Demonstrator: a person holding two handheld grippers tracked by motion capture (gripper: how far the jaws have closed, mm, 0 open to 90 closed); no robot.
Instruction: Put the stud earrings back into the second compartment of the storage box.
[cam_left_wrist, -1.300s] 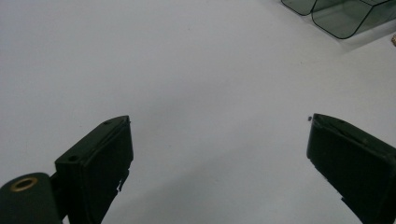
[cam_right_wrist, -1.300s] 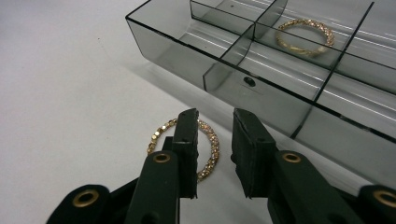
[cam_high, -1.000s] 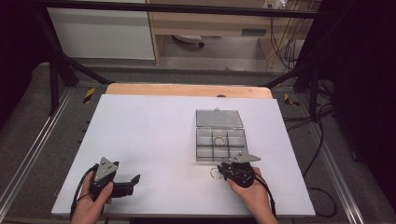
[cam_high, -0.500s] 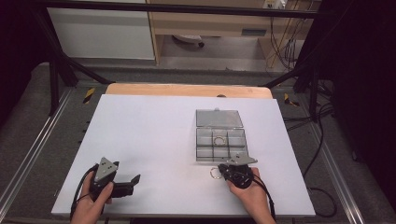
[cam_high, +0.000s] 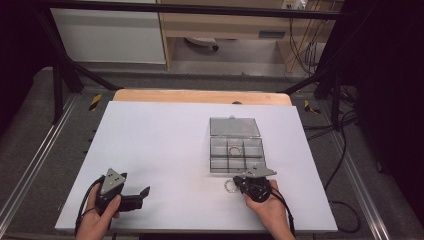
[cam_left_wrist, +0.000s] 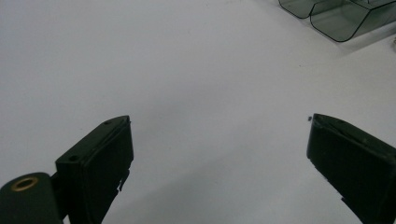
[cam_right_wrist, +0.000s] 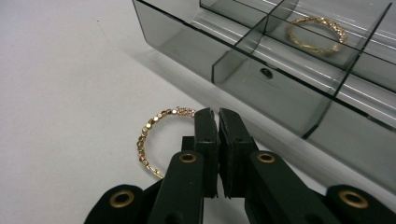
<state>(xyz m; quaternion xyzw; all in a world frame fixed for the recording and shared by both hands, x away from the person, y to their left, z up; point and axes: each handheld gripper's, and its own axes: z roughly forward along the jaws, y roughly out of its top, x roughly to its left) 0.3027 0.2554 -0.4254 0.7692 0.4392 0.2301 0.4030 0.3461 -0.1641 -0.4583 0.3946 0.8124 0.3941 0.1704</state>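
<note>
Gold beads make up the little ring (cam_right_wrist: 161, 135) that I am after, and it lies flat on the white surface (cam_high: 165, 145), just beside the front wall of the smoky plastic box (cam_right_wrist: 299, 79). My right hand-held gripper (cam_right_wrist: 218, 116) has just been closing, and now its jaws are pressed together on one side of the ring. I think the thin ring is pinched there, but I cannot see the metal between the pads.

Such a thin ring could slip out when I lift, because the pads grip only a tiny bit of it. It could also swing and bump the box wall, since the wall is so near. Another gold ring (cam_right_wrist: 317, 32) already sits in a middle part of the box. My left hand-held gripper (cam_left_wrist: 219, 154) waits far from the box, wide open and holding nothing.
</note>
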